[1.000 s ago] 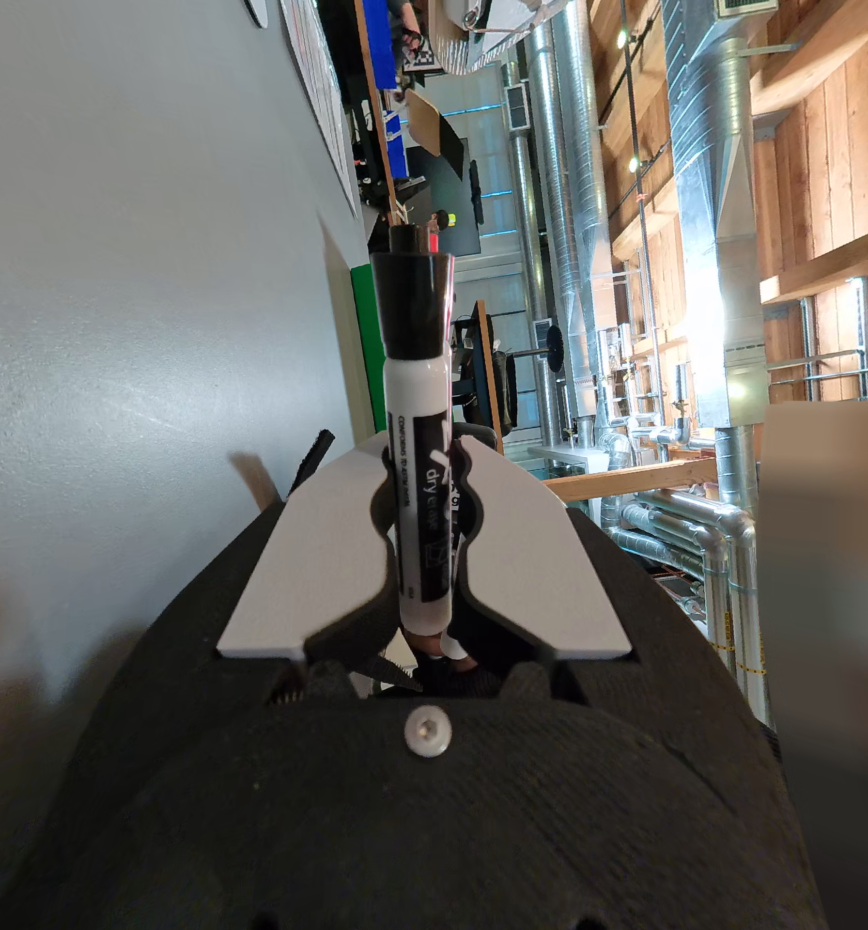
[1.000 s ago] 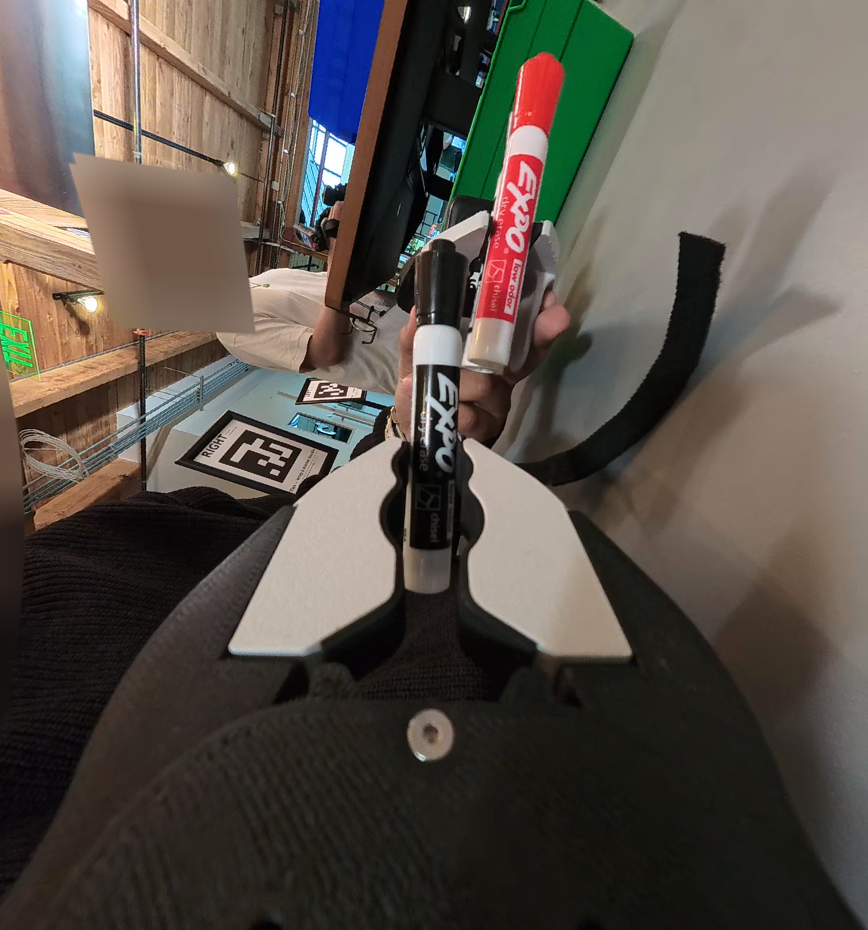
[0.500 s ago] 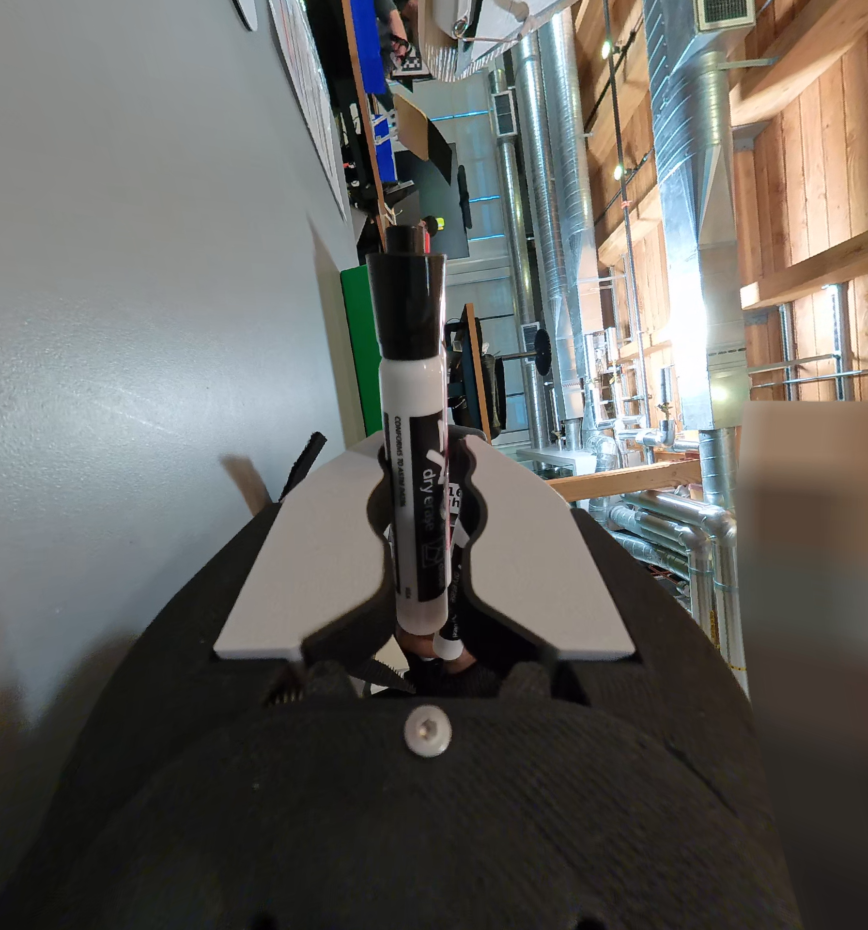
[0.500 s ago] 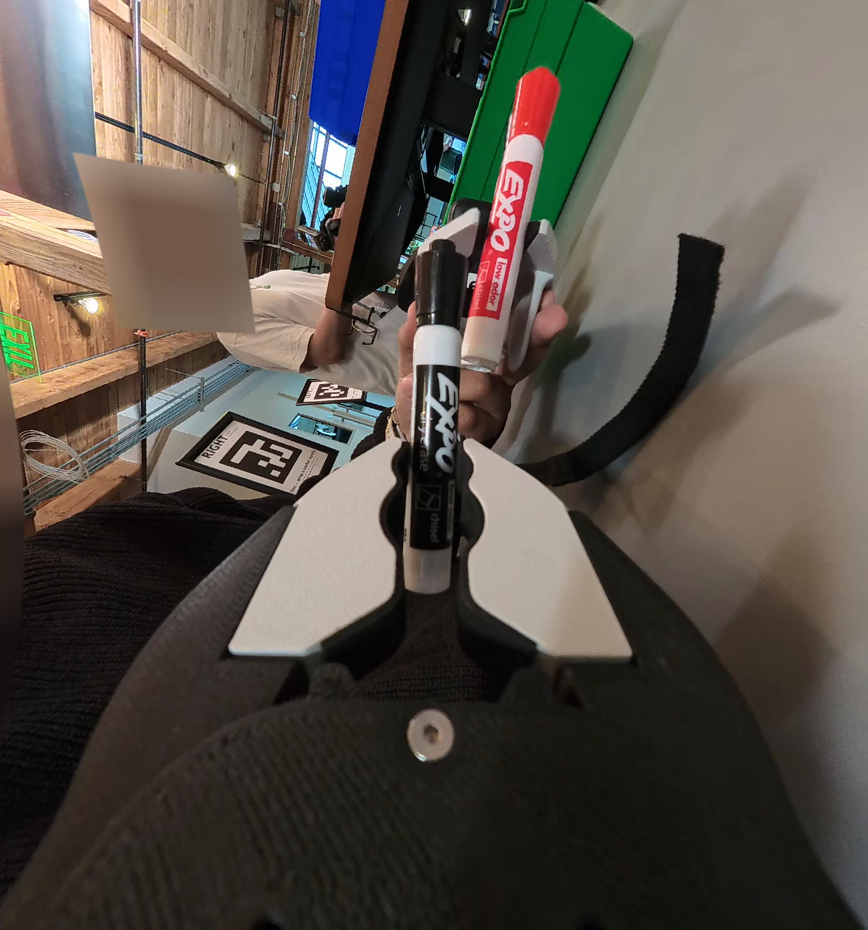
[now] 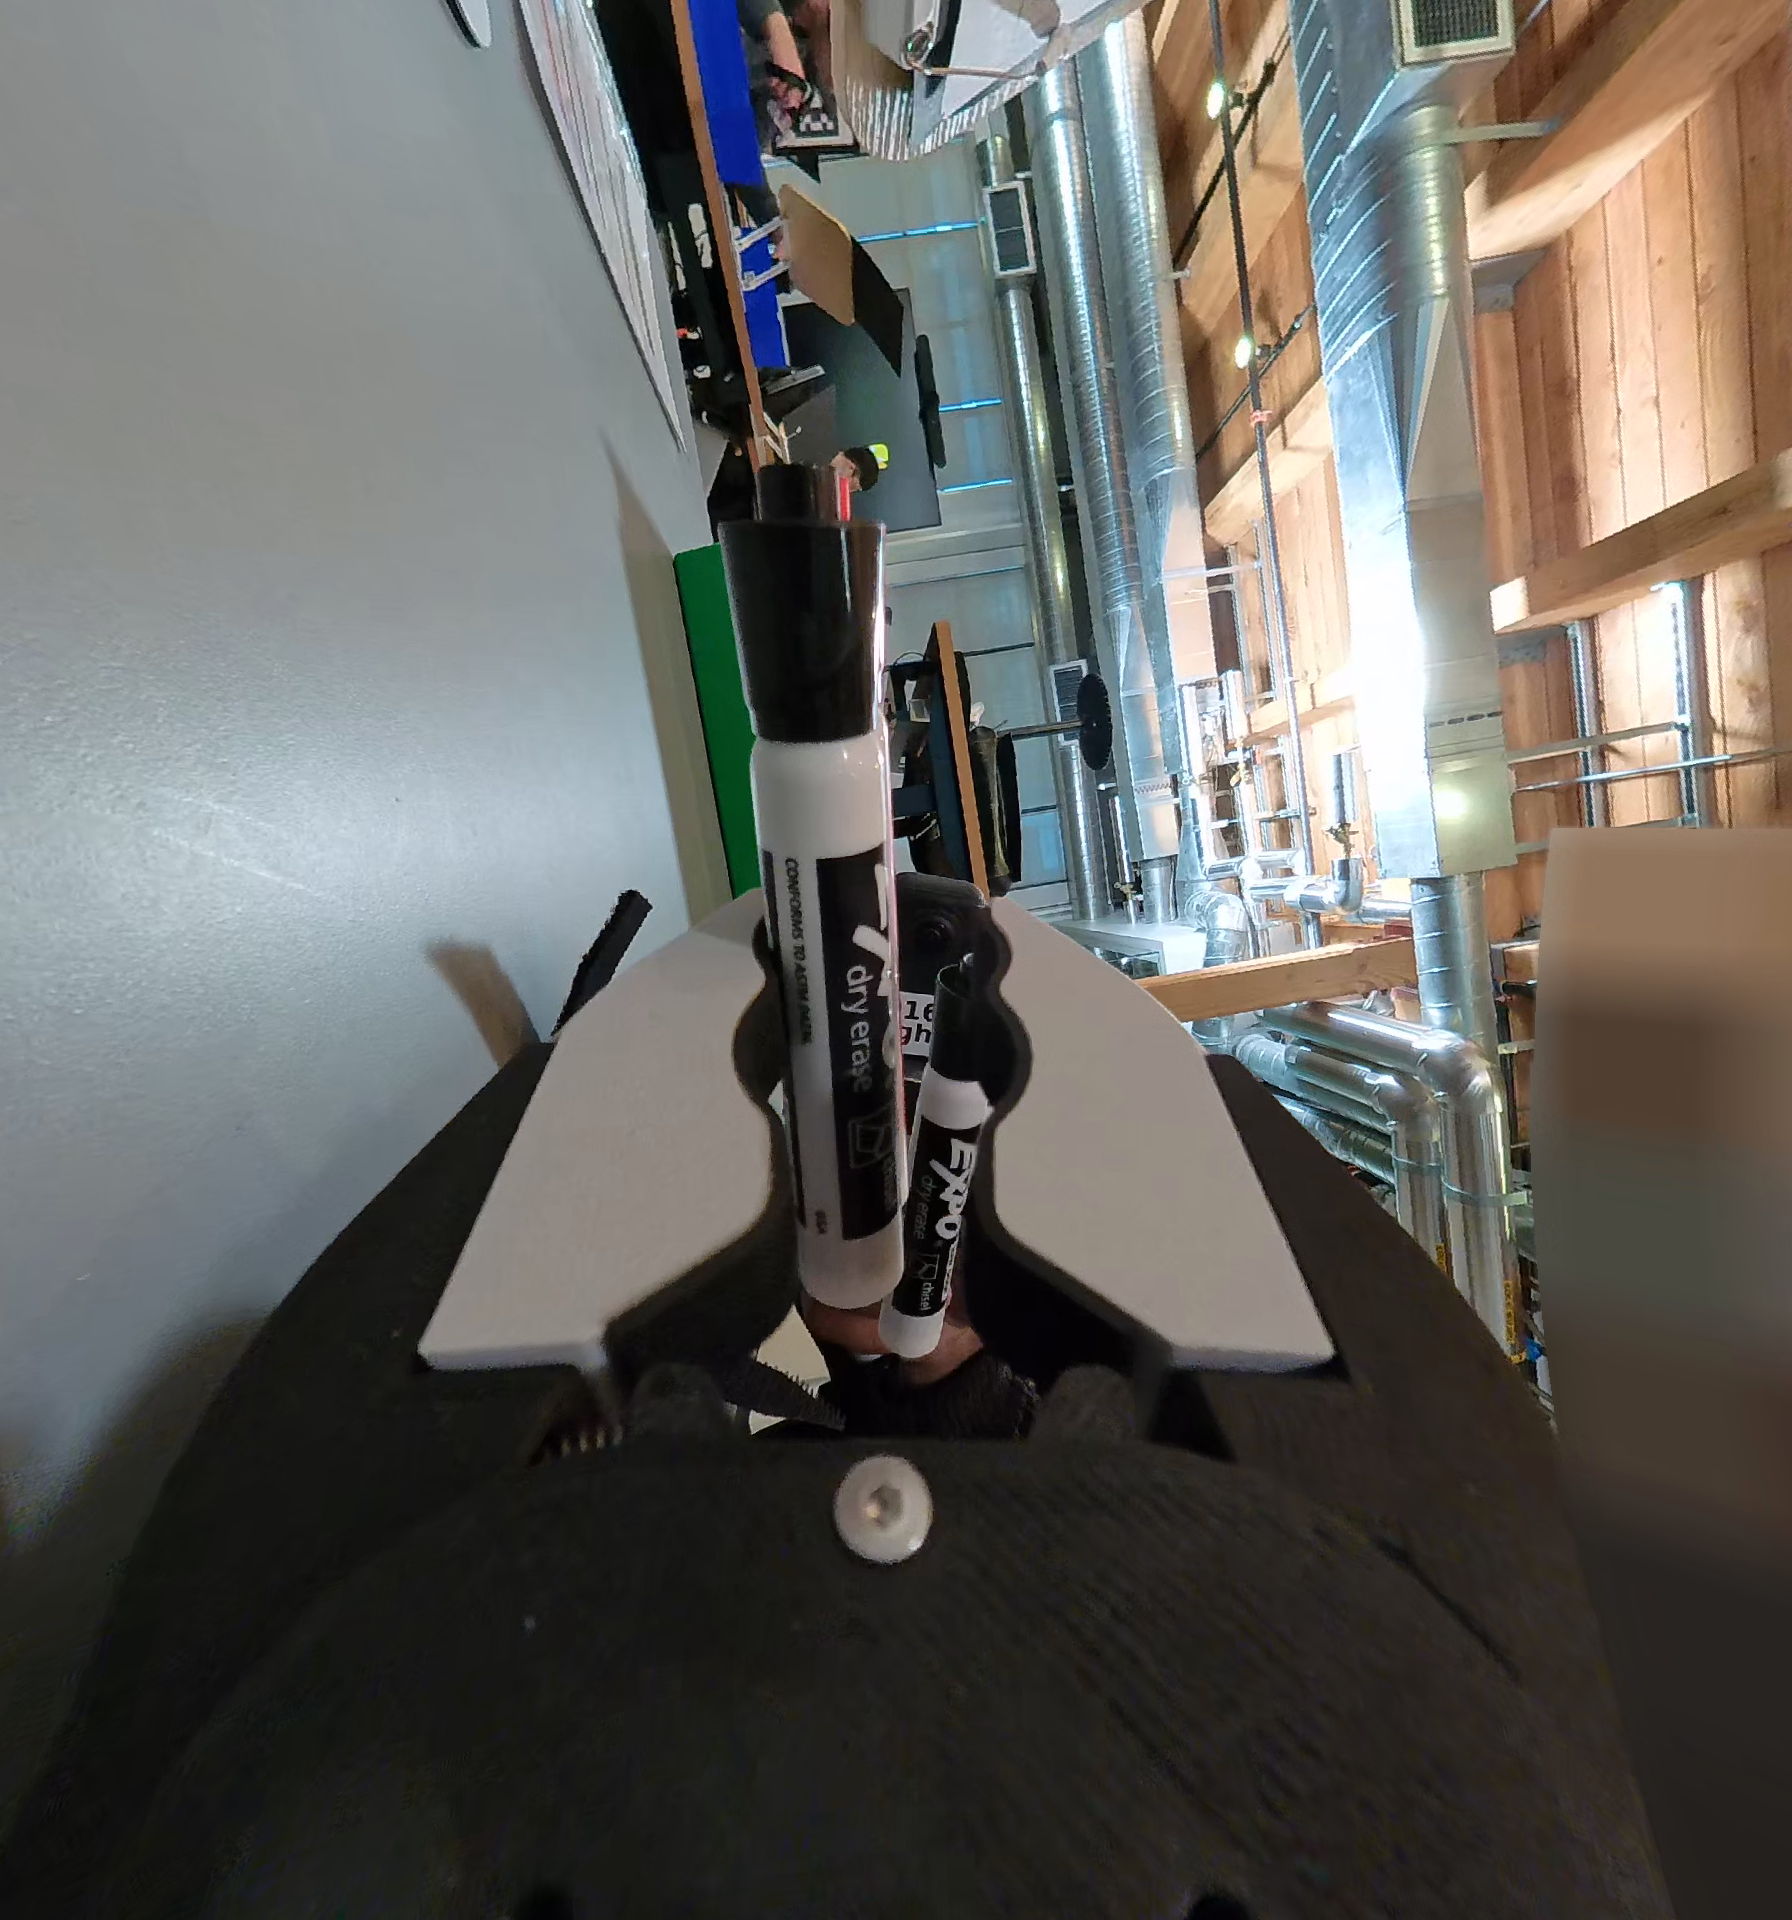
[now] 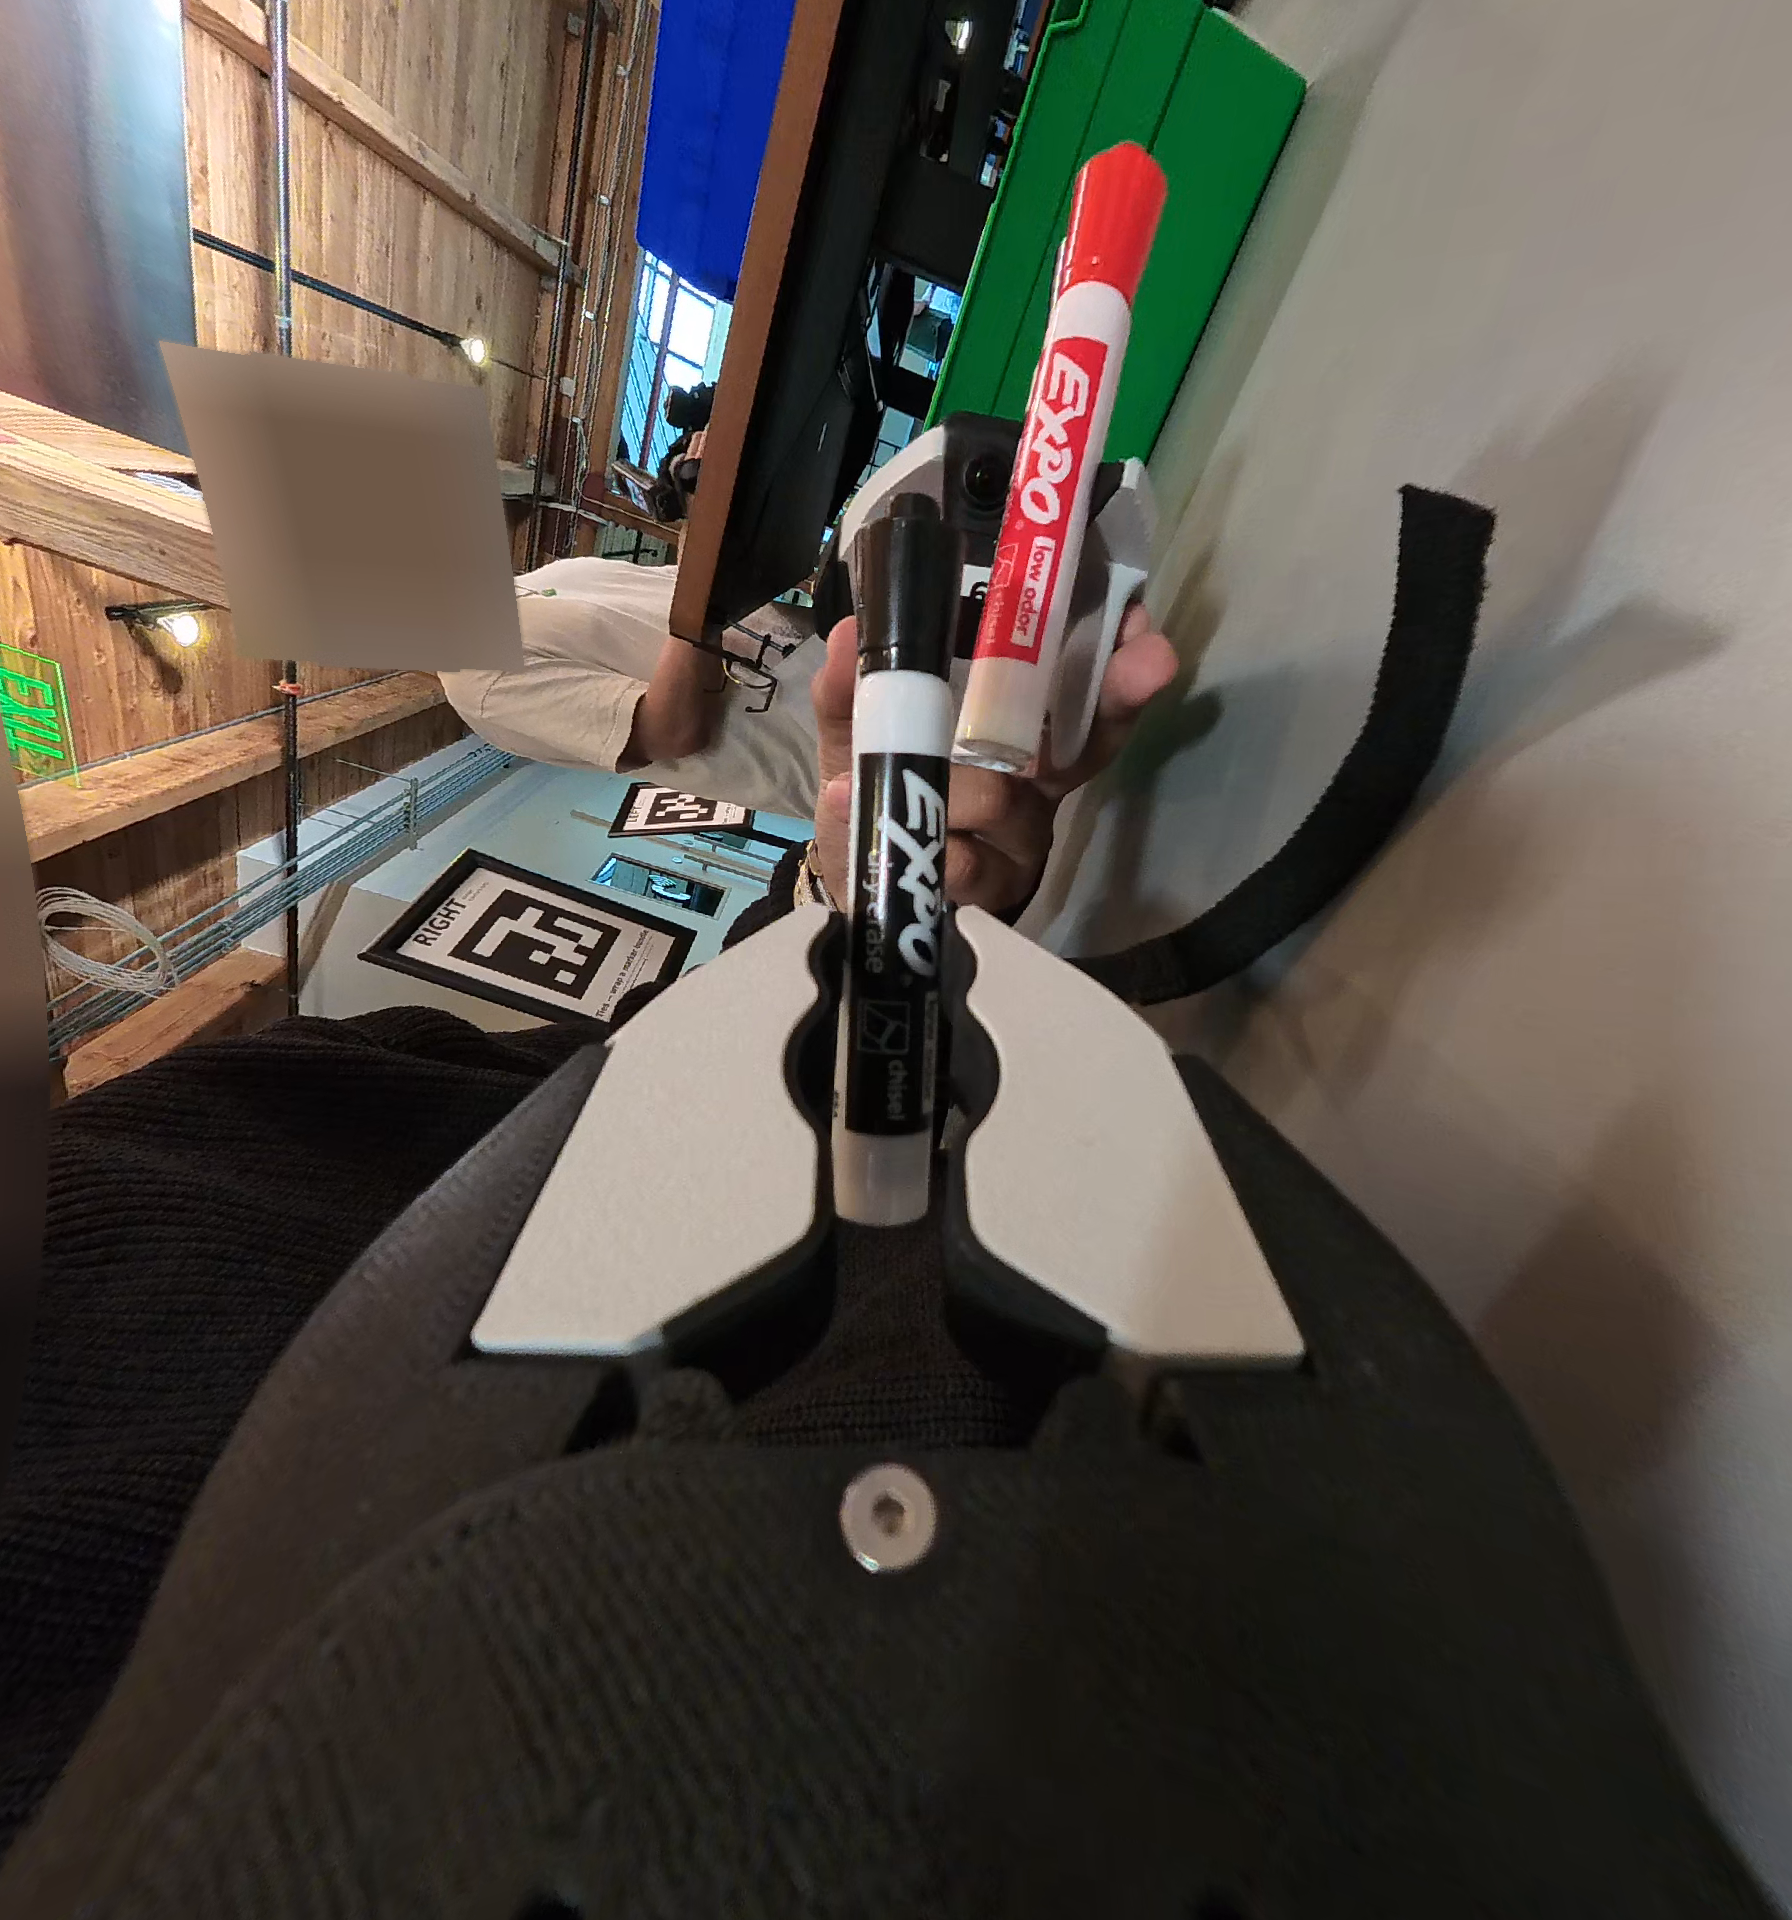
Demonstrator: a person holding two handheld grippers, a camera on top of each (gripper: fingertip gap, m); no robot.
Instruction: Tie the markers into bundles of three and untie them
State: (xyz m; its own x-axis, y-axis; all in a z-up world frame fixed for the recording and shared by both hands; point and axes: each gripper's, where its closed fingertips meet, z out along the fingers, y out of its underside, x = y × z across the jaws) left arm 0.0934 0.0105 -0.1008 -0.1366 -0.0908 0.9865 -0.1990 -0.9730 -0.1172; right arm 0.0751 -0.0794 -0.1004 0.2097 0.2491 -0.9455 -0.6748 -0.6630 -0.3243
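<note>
Where the left wrist view looks along its own fingers, the left gripper (image 5: pixel 887 935) is seen with a first black marker (image 5: pixel 830 1039) lying lengthwise between them, cap pointing away. The marker is pressed against one finger while a gap is left on the other side, so it cannot be told whether the tongs are clamped on it or merely slack around it. A thin red sliver is glimpsed behind the black cap. Through the gap, farther off, a second black marker (image 5: pixel 939 1174) is seen. The grey table (image 5: pixel 248 623) is shown tilted along one side, with the end of a black strap (image 5: pixel 611 935) lying on it and a green panel (image 5: pixel 710 727) standing at its far edge.

In the right wrist view, the right gripper (image 6: pixel 892 920) is closed on the second black marker, which is hugged on both sides by the fingers and held clear of the table, cap forward. Just beyond it, the left gripper is held by a hand (image 6: pixel 985 821), and a red marker (image 6: pixel 1058 447) is carried along its fingers, cap up. The strap is laid in a curve on the table, short of the far edge.
</note>
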